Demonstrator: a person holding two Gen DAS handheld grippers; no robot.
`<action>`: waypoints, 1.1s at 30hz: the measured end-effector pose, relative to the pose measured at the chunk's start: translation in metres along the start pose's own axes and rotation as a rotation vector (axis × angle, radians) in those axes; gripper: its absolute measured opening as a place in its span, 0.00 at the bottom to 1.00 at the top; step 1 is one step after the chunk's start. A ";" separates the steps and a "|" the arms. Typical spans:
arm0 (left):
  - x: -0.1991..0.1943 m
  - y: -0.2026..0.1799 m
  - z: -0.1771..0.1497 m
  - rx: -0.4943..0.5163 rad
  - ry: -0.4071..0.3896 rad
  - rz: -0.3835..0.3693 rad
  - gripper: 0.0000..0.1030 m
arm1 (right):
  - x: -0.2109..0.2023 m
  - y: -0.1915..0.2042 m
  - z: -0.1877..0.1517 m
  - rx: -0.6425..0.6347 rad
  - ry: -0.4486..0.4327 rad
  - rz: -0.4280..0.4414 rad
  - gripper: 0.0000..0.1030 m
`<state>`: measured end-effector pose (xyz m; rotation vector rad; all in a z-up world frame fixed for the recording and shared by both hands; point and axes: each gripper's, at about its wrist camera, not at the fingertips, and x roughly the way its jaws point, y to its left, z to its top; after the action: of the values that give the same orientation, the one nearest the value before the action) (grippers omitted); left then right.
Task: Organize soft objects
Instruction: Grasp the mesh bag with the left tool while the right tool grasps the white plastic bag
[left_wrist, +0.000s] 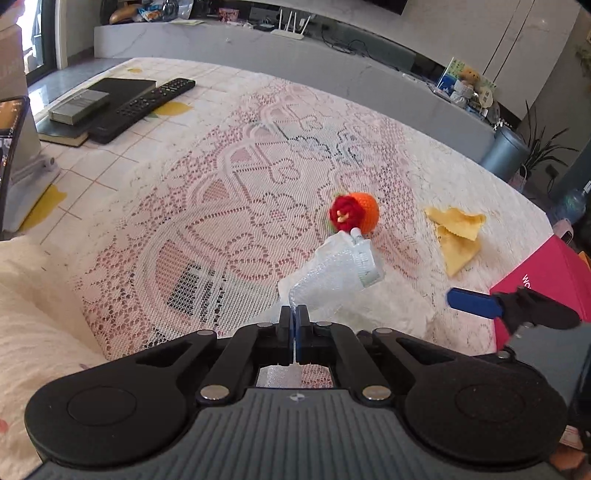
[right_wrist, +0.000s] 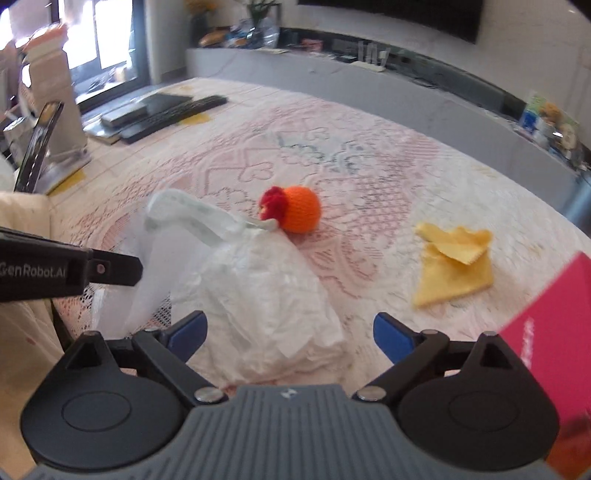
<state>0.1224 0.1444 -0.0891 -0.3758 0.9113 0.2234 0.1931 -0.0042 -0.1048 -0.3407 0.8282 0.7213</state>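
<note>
My left gripper (left_wrist: 294, 317) is shut on a clear plastic bag (left_wrist: 334, 275) with a white spout and holds it lifted over the lace tablecloth (left_wrist: 207, 206). In the right wrist view the same bag (right_wrist: 177, 240) hangs from the left gripper (right_wrist: 138, 267) at the left. A crumpled white tissue (right_wrist: 266, 299) lies on the table between my right gripper's open fingers. My right gripper (right_wrist: 290, 332) is open and empty just before it. An orange and red crochet ball (right_wrist: 291, 212) lies beyond. A folded yellow cloth (right_wrist: 452, 266) lies to the right.
A pink box (right_wrist: 546, 332) stands at the near right edge. A remote (left_wrist: 147, 101) and books (left_wrist: 92, 107) lie at the far left. A phone on a stand (right_wrist: 38, 144) is at the left. A cream cushion (left_wrist: 33, 314) lies near left.
</note>
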 end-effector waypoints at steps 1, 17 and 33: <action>0.002 0.000 0.000 -0.002 0.007 0.002 0.01 | 0.006 0.001 0.001 -0.012 0.016 0.011 0.93; 0.020 0.000 0.001 -0.017 0.106 -0.093 0.53 | 0.018 0.008 -0.004 -0.069 -0.004 0.038 0.62; 0.029 0.006 0.005 -0.082 0.126 -0.132 0.05 | -0.005 0.012 -0.008 -0.079 -0.092 -0.034 0.19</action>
<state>0.1414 0.1528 -0.1114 -0.5292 0.9988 0.1167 0.1777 -0.0023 -0.1060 -0.3891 0.7068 0.7342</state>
